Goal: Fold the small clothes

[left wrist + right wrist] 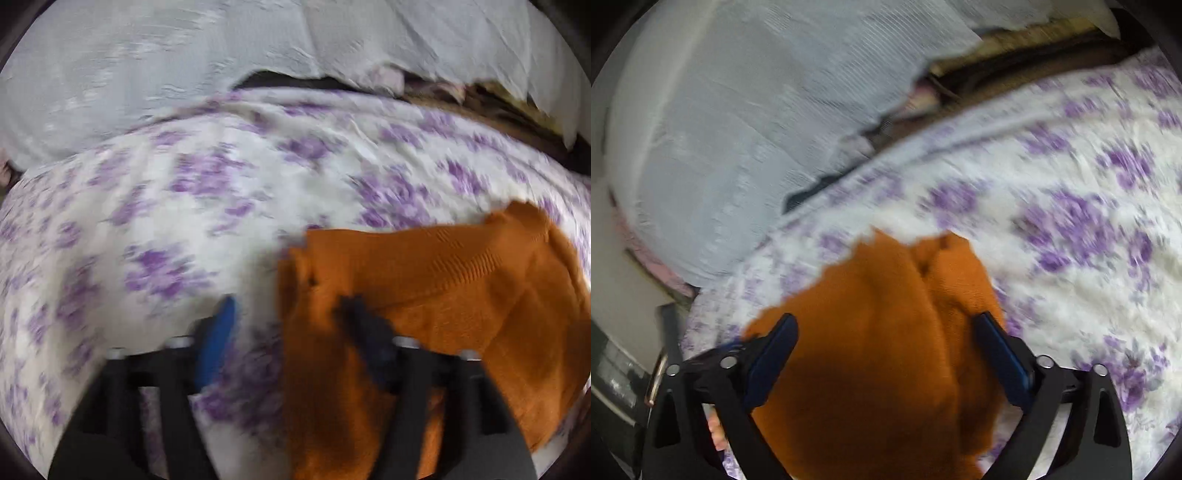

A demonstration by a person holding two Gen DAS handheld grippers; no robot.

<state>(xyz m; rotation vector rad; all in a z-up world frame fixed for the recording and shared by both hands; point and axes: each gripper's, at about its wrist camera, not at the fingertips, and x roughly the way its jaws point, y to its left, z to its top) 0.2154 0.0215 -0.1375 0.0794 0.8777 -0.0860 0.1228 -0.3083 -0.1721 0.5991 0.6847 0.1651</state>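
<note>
**Soft orange knit, both claws open around it**

As I held both claws over the bed [155, 192], the small orange knit garment [443, 295] lay slumped on the purple-flowered white sheet [1071, 221], near me and toward the right side of my left wrist view. My left claw [288, 314] stood partly open: its blue-padded left finger [218, 332] was over bare sheet, while the dark right finger [365, 332] lay on the orange cloth near its left edge. It gripped nothing that I could see. My right claw [882, 332] stood wide, the garment bunched between its two fingers, yet the pads did not press on it, so I judged it to hold nothing either. Both views were blurred, so I could not tell sleeves from body with any certainty.

I judged the garment light, soft and limp. The ribbed band and textured knit suggested it would stretch and sag, not hold a crease, and would grip the pads well instead of slipping. It was in no way fragile, though a pinch might drag the sheet beneath along with it. I thought the best hold was at an edge or corner, on the ribbed band where the cloth looked firmer, one claw at each end, so the piece could be lifted taut and laid flat before folding. A pale grey textured cloth [147, 74] lay well beyond, clear of the work.
</note>
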